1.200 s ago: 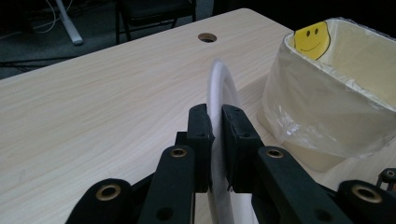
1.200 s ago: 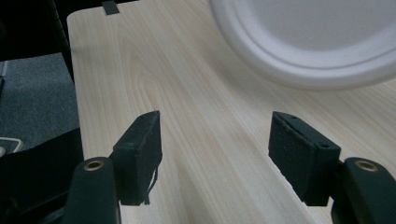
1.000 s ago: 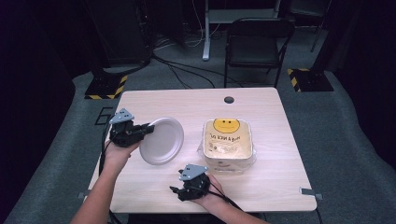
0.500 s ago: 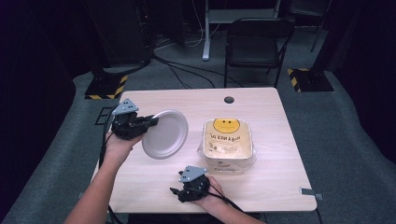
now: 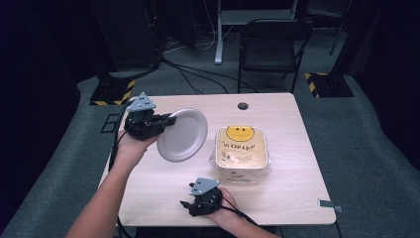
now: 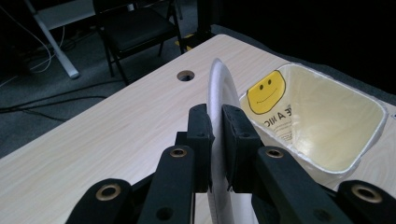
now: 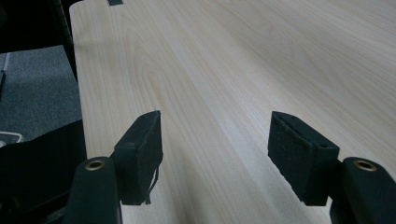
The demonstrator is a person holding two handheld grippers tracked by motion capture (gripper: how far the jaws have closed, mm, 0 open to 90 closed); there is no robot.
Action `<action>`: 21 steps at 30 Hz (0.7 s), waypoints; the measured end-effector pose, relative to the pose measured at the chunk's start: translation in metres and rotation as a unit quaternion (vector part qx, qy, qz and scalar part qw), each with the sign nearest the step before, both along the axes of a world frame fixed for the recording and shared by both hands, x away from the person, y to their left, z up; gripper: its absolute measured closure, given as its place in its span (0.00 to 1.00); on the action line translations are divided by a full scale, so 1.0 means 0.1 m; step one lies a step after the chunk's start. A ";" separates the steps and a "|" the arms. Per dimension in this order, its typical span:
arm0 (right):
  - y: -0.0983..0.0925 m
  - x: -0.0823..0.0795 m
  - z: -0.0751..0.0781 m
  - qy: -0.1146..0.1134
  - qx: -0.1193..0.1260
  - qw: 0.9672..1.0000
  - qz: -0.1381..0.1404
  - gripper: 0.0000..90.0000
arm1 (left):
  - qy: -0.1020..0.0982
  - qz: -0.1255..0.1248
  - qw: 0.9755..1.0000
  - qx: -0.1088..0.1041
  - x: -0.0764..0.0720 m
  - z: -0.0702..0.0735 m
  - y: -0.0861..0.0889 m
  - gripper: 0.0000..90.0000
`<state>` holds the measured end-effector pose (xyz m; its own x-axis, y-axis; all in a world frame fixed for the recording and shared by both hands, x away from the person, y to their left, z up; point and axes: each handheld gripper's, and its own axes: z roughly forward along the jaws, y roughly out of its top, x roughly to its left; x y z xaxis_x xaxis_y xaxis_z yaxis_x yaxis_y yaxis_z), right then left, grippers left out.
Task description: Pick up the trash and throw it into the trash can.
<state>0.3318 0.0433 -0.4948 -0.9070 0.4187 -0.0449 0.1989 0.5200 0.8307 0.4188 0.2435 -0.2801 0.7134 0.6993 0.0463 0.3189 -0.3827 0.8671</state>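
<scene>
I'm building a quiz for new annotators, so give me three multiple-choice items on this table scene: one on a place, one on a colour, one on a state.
1. Where does the open bag with the smiley face stand?
A. on the floor by the chair
B. on the table, at the right of the raised plate
C. on the chair seat

2. What colour is the paper plate?
A. white
B. red
C. blue

3. How are the left tongs?
A. wide open above the table
B. shut on the plate's rim
C. shut on the bag's edge

Answers:
1 B: the high view shows it on the table beside the plate.
2 A: both views show it plain white.
3 B: the left gripper view shows both pads pressing on the rim.
</scene>
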 end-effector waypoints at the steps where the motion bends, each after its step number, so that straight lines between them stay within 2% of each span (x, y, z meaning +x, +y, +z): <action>1: 0.00 0.00 -0.01 0.002 0.000 1.000 0.000 0.38 | -0.001 -0.001 1.000 0.001 0.00 0.02 -0.02 0.91; 11: 0.04 -0.02 -0.04 0.003 -0.004 1.000 0.007 0.38 | -0.010 -0.011 1.000 -0.001 0.01 0.21 -0.22 0.91; 21: 0.06 -0.04 -0.06 0.000 -0.010 1.000 0.013 0.38 | -0.018 -0.023 1.000 -0.001 0.01 0.32 -0.39 0.91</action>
<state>0.3281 0.0494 -0.5008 -0.9179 0.3932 -0.0533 0.1841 0.5411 0.8205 0.4199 0.2042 -0.2476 0.7424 0.6663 0.0700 0.2703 -0.3934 0.8787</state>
